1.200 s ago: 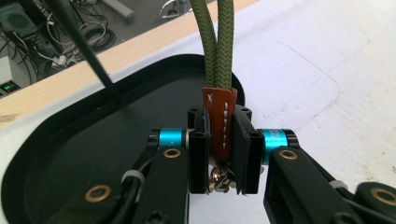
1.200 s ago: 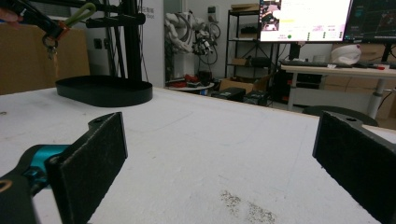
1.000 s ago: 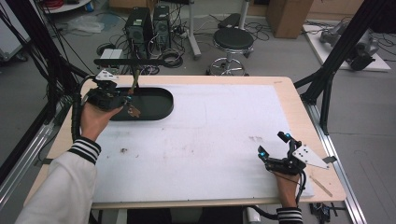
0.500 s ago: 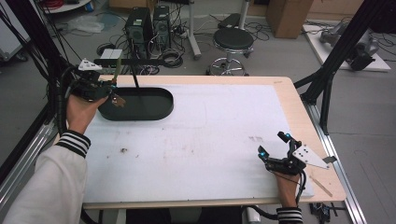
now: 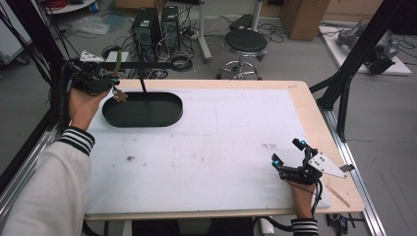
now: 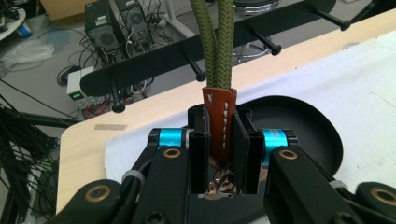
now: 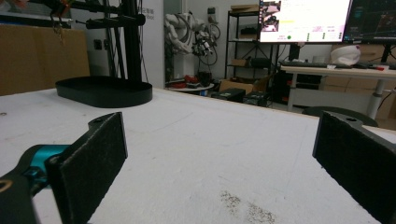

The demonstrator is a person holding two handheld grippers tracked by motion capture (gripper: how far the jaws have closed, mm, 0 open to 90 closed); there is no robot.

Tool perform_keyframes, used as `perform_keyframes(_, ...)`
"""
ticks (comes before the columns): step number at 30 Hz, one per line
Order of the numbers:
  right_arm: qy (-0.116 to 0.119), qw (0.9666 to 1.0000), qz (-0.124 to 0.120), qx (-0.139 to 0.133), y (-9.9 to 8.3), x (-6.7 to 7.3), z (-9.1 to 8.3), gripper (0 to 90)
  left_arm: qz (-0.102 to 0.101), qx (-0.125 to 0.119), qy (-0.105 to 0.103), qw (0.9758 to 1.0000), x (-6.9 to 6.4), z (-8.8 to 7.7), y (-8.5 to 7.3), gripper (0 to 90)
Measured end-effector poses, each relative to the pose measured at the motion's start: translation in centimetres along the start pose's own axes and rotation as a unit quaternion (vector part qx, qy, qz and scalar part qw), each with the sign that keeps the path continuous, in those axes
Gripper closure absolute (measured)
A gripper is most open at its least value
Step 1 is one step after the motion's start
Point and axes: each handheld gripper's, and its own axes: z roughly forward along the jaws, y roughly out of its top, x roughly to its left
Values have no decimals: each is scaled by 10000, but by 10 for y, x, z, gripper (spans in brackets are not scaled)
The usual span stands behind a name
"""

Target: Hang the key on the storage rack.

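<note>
Left hand-held gripper [image 6: 219, 154] clamped tight on brown leather tab [image 6: 219, 121] of olive cord keychain [image 6: 215, 42], held up by the peg rack [image 6: 205, 51] above black tray [image 5: 142, 109]. Right hand-held gripper [image 5: 290, 156] wide open, resting on bench [image 5: 221, 147].

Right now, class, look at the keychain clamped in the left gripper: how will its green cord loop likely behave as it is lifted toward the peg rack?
The green cord loop looks braided and soft, so it probably flexes rather than stays rigid. The brown leather tab, stitched and flat, likely gives the left gripper a firm, non-slip hold. The keychain seems light; the metal ring beneath may dangle and swing.
</note>
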Motion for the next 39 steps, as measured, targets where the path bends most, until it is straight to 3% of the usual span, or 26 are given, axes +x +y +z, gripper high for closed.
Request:
perform_keyframes(18, -9, 10000, -47, -30, 0, -1, 0, 20, -54, 260, 209, 9994, 4, 33, -12, 782)
perform_keyframes(39, -8, 10000, -34, -29, 0, -1, 0, 20, 46, 429, 349, 9985, -1, 44, -19, 782)
